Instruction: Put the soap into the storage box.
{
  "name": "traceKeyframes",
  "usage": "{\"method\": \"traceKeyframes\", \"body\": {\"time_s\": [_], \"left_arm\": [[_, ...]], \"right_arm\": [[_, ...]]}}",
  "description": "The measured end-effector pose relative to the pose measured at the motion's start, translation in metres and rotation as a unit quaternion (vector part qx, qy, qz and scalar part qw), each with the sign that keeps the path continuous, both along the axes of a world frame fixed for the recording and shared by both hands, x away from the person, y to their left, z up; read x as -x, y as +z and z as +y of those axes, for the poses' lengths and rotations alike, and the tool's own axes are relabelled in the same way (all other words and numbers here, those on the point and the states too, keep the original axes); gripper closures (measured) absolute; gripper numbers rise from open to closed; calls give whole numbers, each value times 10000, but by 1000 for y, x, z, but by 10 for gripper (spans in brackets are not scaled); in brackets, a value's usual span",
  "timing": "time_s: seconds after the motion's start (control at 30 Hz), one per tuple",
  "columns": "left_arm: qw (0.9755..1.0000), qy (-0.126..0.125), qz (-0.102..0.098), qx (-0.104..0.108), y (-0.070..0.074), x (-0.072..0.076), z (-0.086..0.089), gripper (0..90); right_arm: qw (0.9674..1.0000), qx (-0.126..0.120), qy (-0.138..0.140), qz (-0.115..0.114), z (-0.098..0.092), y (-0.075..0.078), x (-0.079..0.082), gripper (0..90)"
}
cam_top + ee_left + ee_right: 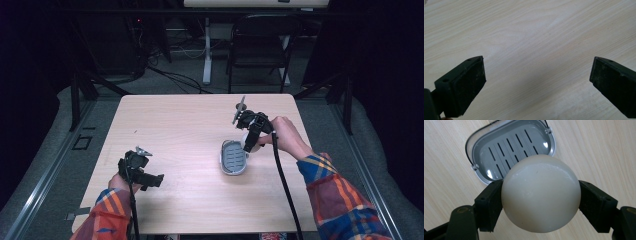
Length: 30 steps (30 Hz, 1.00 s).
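A round cream-white soap bar point(540, 193) is clamped between the black jaws of my right gripper point(540, 200), held just above the table. Right past it lies a grey soap dish point(511, 147) with a slotted floor and nothing in it. In the high view the right gripper point(251, 141) hangs at the right rim of the soap dish point(233, 157), with the soap point(248, 144) showing pale beside it. My left gripper point(150, 179) rests low near the front left of the table; its jaws point(537, 82) stand wide apart over bare wood.
The light wooden table point(190, 125) has much bare surface around the dish. Beyond its far edge stand a black folding chair point(260, 50) and a white table leg point(206, 50). Dark curtains and cables line the sides.
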State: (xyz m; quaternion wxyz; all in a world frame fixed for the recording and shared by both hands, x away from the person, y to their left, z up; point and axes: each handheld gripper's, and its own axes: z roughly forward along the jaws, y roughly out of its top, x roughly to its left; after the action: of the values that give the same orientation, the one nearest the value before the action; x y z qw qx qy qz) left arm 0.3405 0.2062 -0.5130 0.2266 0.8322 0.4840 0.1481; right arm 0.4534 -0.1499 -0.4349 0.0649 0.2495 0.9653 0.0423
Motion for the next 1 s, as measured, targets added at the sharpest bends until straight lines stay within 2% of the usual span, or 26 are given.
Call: {"method": "traceKeyframes", "body": {"time_s": [0.6, 1.0], "left_arm": [[10000, -9, 2, -8, 0, 0, 0, 2], [10000, -20, 12, -12, 0, 0, 0, 3]], "right_arm": [[9995, 30, 250, 187, 32, -20, -4, 244], [9990, -23, 280, 338, 41, -37, -9, 244]]}}
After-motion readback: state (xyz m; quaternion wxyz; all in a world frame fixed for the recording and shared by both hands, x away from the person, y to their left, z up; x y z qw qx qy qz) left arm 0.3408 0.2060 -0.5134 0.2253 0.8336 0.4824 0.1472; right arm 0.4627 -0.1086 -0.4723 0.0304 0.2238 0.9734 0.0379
